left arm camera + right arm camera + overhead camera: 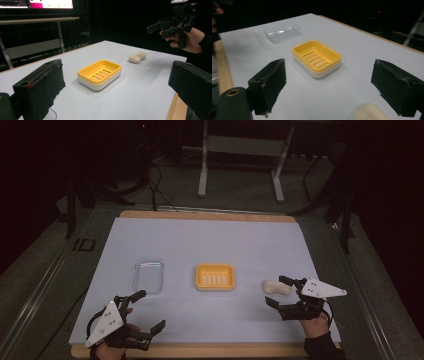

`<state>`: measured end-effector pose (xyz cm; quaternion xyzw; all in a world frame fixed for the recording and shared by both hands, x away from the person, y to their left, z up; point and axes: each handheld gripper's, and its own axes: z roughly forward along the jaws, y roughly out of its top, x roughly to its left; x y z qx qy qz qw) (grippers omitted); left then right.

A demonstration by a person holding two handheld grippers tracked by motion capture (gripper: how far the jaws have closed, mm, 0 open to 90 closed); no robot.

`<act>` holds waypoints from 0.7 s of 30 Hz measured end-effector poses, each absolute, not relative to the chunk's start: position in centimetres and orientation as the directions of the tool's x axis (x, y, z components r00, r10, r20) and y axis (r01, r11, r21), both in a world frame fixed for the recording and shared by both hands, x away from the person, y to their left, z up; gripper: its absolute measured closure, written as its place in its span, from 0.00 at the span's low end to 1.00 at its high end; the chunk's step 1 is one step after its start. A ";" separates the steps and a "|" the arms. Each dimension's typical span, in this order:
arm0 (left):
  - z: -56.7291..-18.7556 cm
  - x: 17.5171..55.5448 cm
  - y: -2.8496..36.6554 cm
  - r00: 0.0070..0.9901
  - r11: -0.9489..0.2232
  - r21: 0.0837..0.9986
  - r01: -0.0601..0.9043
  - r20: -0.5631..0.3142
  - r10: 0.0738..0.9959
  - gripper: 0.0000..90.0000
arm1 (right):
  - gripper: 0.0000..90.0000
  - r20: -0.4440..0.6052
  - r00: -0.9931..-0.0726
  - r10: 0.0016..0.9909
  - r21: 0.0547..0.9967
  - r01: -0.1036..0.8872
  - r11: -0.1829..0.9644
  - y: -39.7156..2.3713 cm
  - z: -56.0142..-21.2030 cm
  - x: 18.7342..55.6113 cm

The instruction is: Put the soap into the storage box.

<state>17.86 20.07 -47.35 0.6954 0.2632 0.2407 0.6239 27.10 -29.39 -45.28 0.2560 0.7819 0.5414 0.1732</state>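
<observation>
Left gripper (145, 312) near table edge, jaws spread, nothing held. Right gripper (280, 292) released around pale oval soap bar (277, 287), not grasped. Yellow slotted plastic soap dish (215, 277) empty; clear plastic lid (148, 275) beside. Judgement: start, placing and covering left.

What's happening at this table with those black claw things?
A person is working two hand-held grippers over a white table. The right gripper hangs open right beside a cream bar of soap, apparently about to pick it up, but nothing is gripped yet. The left gripper waits open near the table's front edge. A yellow soap dish sits in the middle, with a clear plastic lid lying to its left.
</observation>
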 end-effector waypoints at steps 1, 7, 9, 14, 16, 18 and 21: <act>-47.3 17.8 20.1 0.746 -0.082 0.994 0.066 0.005 0.666 0.00 | 0.14 0.008 -0.810 0.586 0.933 0.217 0.286 -29.4 -45.4 27.2; -47.3 17.7 20.1 0.746 -0.089 0.994 0.066 0.010 0.666 0.00 | 0.14 0.021 -0.818 0.575 0.930 0.227 0.289 -29.7 -45.6 27.5; -47.3 17.8 20.1 0.747 -0.089 0.994 0.068 0.009 0.664 0.00 | 0.14 0.018 -0.818 0.574 0.930 0.224 0.290 -29.7 -45.5 27.5; -47.4 17.7 20.0 0.751 -0.093 0.993 0.070 0.009 0.661 0.00 | 0.14 0.000 -0.834 0.552 0.928 0.205 0.311 -29.6 -45.6 27.5; -47.4 17.7 20.0 0.751 -0.096 0.993 0.069 0.012 0.661 0.00 | 0.14 -0.002 -0.834 0.551 0.924 0.209 0.319 -29.5 -45.7 27.6; -47.4 17.7 20.0 0.751 -0.097 0.993 0.072 0.010 0.660 0.00 | 0.14 -0.010 -0.834 0.551 0.918 0.211 0.336 -29.3 -45.7 27.5; -47.4 17.8 19.9 0.750 -0.103 0.992 0.073 0.013 0.661 0.00 | 0.14 -0.020 -0.834 0.552 0.913 0.210 0.351 -29.1 -45.8 27.5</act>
